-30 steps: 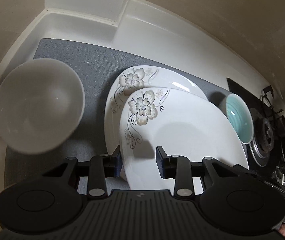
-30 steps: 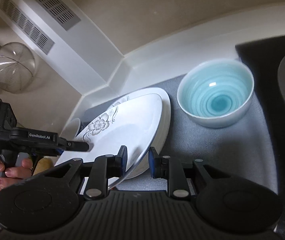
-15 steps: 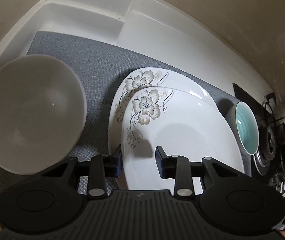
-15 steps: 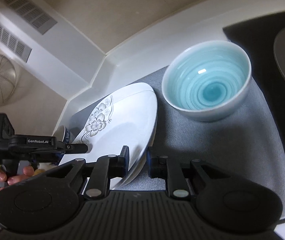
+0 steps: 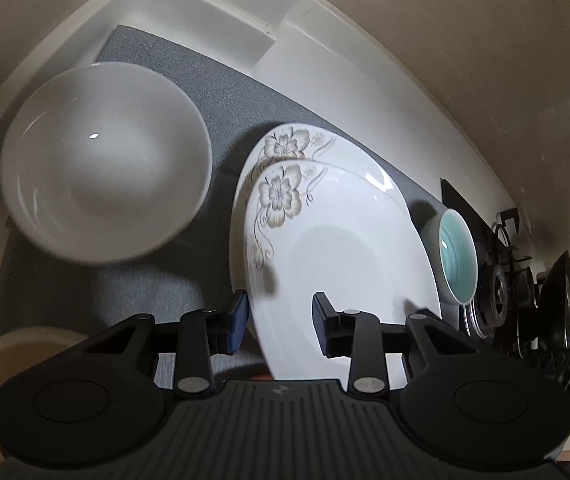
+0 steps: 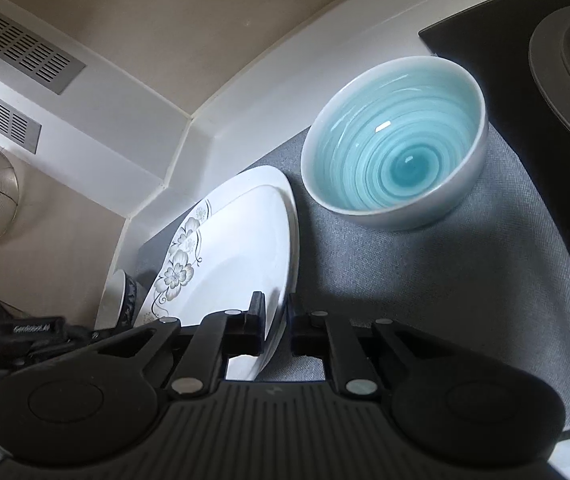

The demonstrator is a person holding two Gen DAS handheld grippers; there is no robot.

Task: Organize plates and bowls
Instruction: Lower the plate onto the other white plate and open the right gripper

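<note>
Right hand-held gripper (image 6: 276,330) narrowly pinches the upper floral plate (image 6: 237,264); left hand-held gripper (image 5: 281,326) stands wide; advise lowering squarely onto lower plate (image 5: 285,140).

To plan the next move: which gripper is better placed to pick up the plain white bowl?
Left. The left gripper is open, and the white bowl lies close on its left side. The right gripper appears shut on the rim of the top floral plate, so it is not free.
</note>
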